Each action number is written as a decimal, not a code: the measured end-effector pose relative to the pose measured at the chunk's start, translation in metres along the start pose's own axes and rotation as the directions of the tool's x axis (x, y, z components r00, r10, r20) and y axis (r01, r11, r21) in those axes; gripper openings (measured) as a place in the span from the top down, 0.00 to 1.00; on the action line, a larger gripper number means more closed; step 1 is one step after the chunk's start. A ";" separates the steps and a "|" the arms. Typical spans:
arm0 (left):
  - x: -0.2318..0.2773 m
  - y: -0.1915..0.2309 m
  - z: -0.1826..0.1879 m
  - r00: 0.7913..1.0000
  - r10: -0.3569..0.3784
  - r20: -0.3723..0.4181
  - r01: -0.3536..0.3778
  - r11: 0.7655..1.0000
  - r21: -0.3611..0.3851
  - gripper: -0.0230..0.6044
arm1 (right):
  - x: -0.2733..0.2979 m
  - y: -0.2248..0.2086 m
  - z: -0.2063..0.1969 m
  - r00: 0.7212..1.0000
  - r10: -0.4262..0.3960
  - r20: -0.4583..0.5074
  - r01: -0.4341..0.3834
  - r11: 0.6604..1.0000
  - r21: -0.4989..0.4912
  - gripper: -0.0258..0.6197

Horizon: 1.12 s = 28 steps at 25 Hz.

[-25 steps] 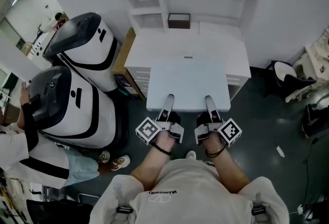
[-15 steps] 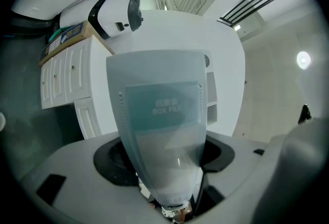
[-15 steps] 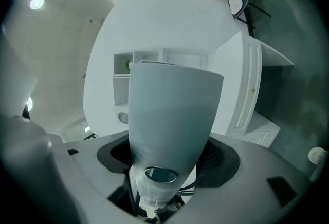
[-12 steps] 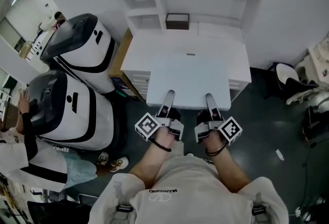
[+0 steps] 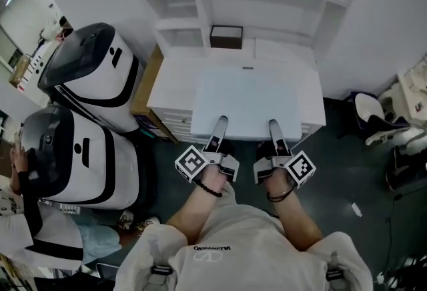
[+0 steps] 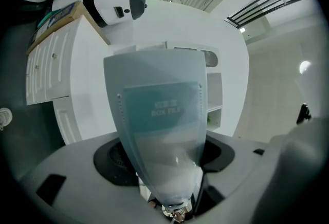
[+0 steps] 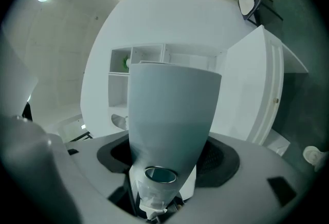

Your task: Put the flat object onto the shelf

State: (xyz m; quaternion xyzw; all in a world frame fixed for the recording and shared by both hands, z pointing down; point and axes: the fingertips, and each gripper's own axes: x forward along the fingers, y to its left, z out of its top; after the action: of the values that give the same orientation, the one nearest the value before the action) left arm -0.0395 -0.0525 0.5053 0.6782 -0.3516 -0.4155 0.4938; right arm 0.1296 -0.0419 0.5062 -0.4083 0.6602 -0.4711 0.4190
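Fingers (image 5: 218, 128): both pairs clamped on box file (image 5: 245, 101) | flat, pale blue-grey, labelled edge

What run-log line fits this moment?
left gripper: shut on box file | right gripper: shut on box file | box file: above white cabinet

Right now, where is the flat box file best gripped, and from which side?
Its near edge, from the person's side: the box file is thin, wide and level, so the left hand-held gripper and right hand-held gripper, spaced apart, should steady it.
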 end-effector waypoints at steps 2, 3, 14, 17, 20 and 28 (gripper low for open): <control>0.020 0.007 0.015 1.000 0.007 -0.002 -0.007 1.000 -0.003 0.47 | 0.026 -0.001 0.002 1.000 0.000 0.000 0.000 1.000 -0.005 0.46; 0.029 0.010 0.023 1.000 0.009 -0.006 -0.009 1.000 0.004 0.47 | 0.038 -0.002 0.003 1.000 -0.001 0.001 0.001 1.000 -0.007 0.46; 0.140 0.021 0.106 0.998 -0.028 -0.051 0.027 1.000 -0.010 0.47 | 0.167 0.001 0.014 0.999 0.002 0.054 0.001 0.999 -0.046 0.46; 0.162 0.020 0.119 0.997 -0.043 -0.065 0.041 0.998 -0.044 0.47 | 0.191 0.005 0.016 0.997 0.010 0.074 -0.007 0.999 -0.048 0.46; 0.177 0.015 0.131 0.995 -0.065 -0.078 0.062 0.997 -0.038 0.47 | 0.207 0.012 0.018 0.996 0.027 0.088 -0.022 0.998 -0.066 0.46; 0.211 -0.007 0.146 0.992 -0.073 -0.103 0.072 0.997 -0.016 0.47 | 0.236 0.032 0.032 0.991 0.063 0.119 -0.057 0.997 -0.055 0.46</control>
State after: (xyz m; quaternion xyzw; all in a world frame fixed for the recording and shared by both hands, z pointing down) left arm -0.0862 -0.2932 0.4283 0.7082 -0.2979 -0.3995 0.5001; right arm 0.0802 -0.2639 0.4291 -0.4264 0.6576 -0.4156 0.4616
